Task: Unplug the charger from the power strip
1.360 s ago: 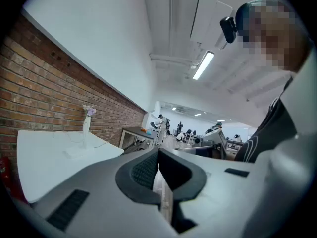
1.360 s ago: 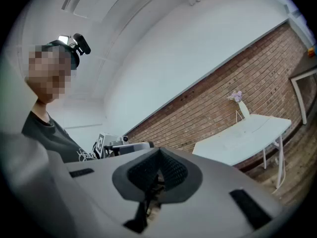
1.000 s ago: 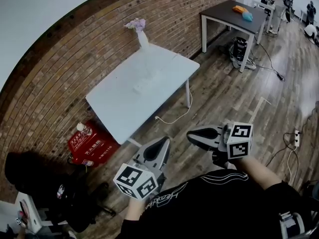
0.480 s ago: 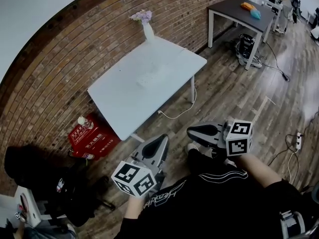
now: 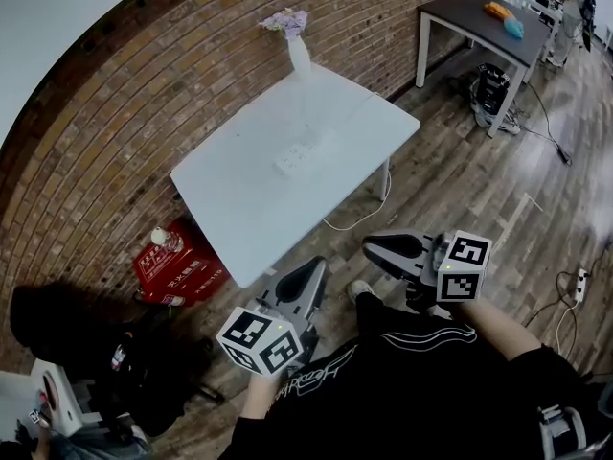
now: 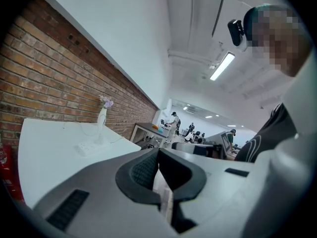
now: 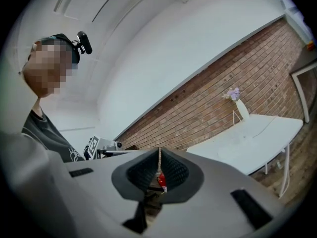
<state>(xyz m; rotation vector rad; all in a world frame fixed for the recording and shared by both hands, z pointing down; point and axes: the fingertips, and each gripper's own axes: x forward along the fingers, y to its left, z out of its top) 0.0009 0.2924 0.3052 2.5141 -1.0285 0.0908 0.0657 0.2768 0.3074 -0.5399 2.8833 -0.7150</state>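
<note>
Left tongs point(image 5: 314, 268) and right tongs point(image 5: 370, 249) are pinched together and empty, well short of the worktop point(image 5: 230, 209), where the strip point(image 5: 297, 158) lies near the vase point(image 5: 299, 56). Best to step close, spread them, pin the strip and pull the charger straight out.

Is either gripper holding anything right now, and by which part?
Nothing is held. The left gripper and right gripper both have jaws closed together, with nothing between them.

Ahead of the jaws, the table point(image 5: 239, 199) is showing a smooth matt white top, the power strip point(image 5: 297, 157) looking like plastic; beyond, the wall point(image 5: 115, 132) is showing rough brick, the floor point(image 5: 460, 190) sheeny wood planks.
</note>
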